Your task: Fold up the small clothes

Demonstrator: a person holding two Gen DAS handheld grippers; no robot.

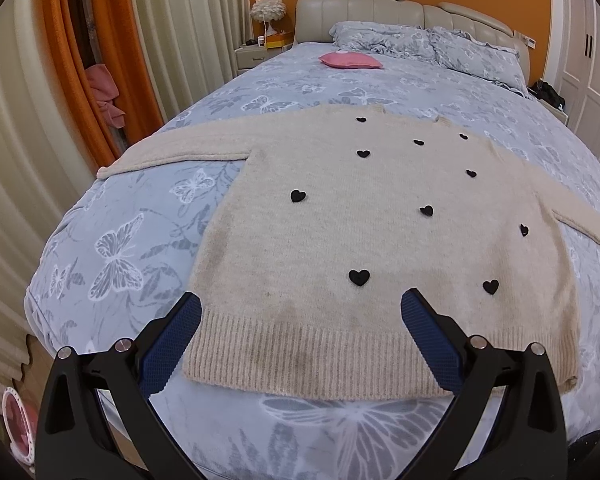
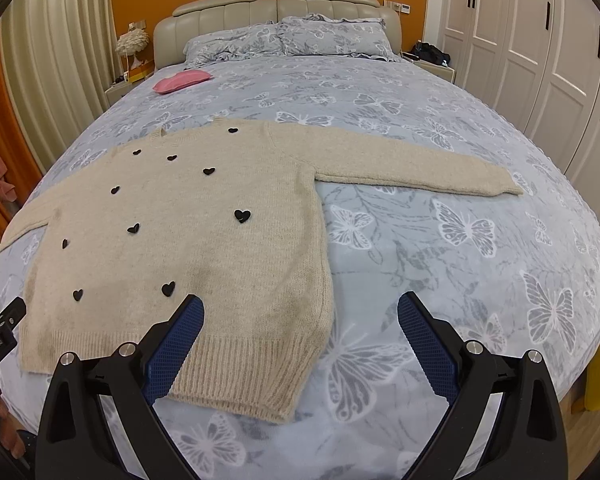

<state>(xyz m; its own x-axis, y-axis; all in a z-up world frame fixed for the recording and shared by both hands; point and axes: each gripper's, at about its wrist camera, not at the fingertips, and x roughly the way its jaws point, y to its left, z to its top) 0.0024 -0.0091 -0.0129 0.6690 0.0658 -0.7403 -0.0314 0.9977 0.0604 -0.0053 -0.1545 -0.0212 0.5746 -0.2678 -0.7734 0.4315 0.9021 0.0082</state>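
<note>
Left wrist view: my left gripper [image 1: 301, 304] hangs over the near hem of the sweater [image 1: 364, 232], fingers [image 1: 171, 348] spread wide, nothing between them. Sweater is cream knit with black hearts [image 1: 359, 277], lying flat and face up on the bed [image 1: 112, 240], hem toward me, neck toward the headboard [image 1: 400, 14]. Its sleeve [image 1: 172, 150] on this side stretches straight out across the butterfly-print cover.

Right wrist view: my right gripper [image 2: 300, 304] is above the sweater's [image 2: 188, 240] other hem corner, fingers [image 2: 428, 348] also spread, holding nothing. One finger sits over the ribbed hem, the other over bare bed cover [image 2: 460, 264]. That sleeve [image 2: 412, 170] lies stretched out sideways, flat. Cannot tell if either gripper touches the fabric.

Pink cushion [image 2: 182, 80] sits well apart from the sweater, near the pillows [image 2: 284, 40]. Wardrobe doors [image 2: 540, 48] line the wall beside the bed.
</note>
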